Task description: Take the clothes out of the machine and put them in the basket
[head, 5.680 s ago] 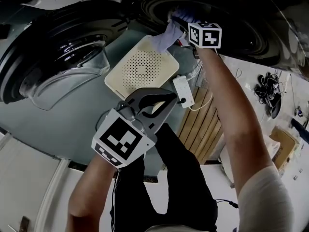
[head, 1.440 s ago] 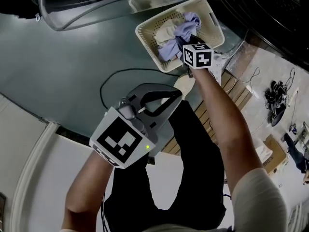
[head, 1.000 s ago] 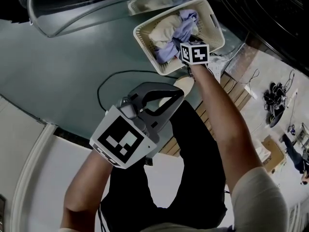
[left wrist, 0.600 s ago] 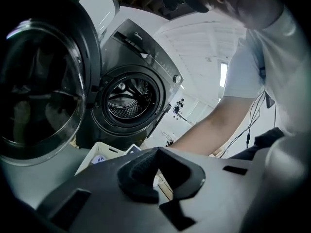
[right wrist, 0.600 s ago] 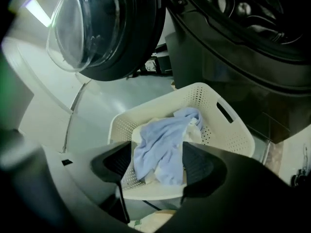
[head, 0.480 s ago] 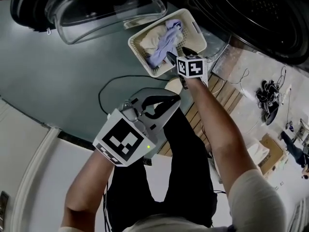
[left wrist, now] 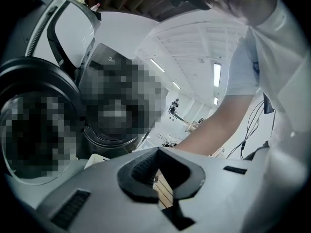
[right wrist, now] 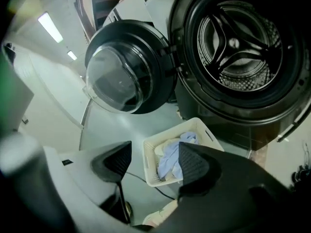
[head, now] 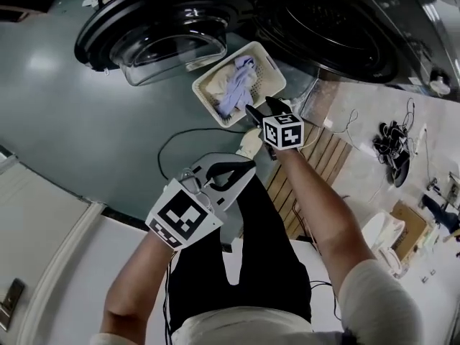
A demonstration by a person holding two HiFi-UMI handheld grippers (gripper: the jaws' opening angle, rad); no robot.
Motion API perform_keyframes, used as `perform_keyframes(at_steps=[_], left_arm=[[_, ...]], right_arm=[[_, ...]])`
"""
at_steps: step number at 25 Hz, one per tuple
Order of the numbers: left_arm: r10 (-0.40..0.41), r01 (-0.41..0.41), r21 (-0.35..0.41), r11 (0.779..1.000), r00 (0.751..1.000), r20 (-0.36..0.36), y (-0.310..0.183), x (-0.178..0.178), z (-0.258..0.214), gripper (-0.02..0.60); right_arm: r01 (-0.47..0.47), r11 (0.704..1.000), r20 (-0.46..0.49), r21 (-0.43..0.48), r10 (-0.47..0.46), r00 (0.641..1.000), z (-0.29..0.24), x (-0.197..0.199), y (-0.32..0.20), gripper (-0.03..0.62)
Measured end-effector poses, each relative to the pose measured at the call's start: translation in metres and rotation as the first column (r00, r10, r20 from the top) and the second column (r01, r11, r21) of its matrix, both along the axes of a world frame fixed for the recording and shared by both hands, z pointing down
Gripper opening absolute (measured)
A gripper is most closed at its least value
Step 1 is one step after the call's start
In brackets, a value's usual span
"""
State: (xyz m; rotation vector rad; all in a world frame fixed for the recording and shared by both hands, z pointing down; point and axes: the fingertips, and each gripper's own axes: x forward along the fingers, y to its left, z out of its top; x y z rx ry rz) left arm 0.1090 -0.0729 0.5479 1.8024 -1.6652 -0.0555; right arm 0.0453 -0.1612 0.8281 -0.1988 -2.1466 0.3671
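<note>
**Clothes in the basket, both grippers empty**

A grey-green floor (head: 86,121) fills the left of the head view, with a washing machine (head: 402,20) across the top of the frame. Its round door (head: 154,38) is swung open at upper left. The pale basket (head: 269,67) stands on the floor at upper centre, between the door and the machine's opening, and holds the clothes (head: 233,85), a lilac piece and a cream one. A dark cable (head: 180,139) loops on the floor below it, and wooden slats (head: 316,164) lie at centre right. The right gripper (head: 262,106) hangs just below the basket's lower corner in the frame. The left gripper (head: 248,165) is lower, at centre.

In the left gripper view, the jaws meet at their tips and grip nothing. The slats show through the gap behind the tips, and the person's arm (left wrist: 218,125) crosses at right.

In the right gripper view, the jaws have just been opening and stand apart with nothing between them. The basket and clothes lie on the floor beyond the jaws at lower centre. The bare drum (right wrist: 238,42) is at upper right.
</note>
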Motion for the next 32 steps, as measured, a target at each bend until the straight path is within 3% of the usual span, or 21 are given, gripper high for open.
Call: perform_keyframes(at_steps=[3, 6, 9, 17, 32], left_arm=[[0.009, -0.009, 0.005, 1.0, 1.0, 0.002, 0.003, 0.008, -0.031, -0.002], [0.015, -0.015, 0.006, 1.0, 1.0, 0.003, 0.008, 0.015, -0.058, -0.002], [0.026, -0.026, 0.006, 1.0, 1.0, 0.007, 0.011, 0.023, -0.085, -0.002], [0.098, -0.099, 0.025, 0.995, 0.995, 0.025, 0.022, 0.043, -0.166, -0.002], [0.098, -0.098, -0.006, 0.995, 0.993, 0.059, 0.071, 0.078, -0.26, -0.002]], right_arm=[[-0.002, 1.0, 0.036, -0.006, 0.002, 0.999, -0.048, 0.013, -0.002, 0.293], [-0.017, 1.0, 0.072, -0.015, 0.018, 0.997, -0.096, 0.025, -0.004, 0.221], [-0.034, 0.999, 0.111, -0.026, 0.037, 0.993, -0.144, 0.038, -0.004, 0.199], [-0.022, 1.0, 0.212, -0.02, 0.025, 0.977, -0.279, 0.076, 0.011, 0.031], [0.026, 1.0, 0.297, -0.011, -0.021, 0.955, -0.446, 0.147, 0.053, 0.014]])
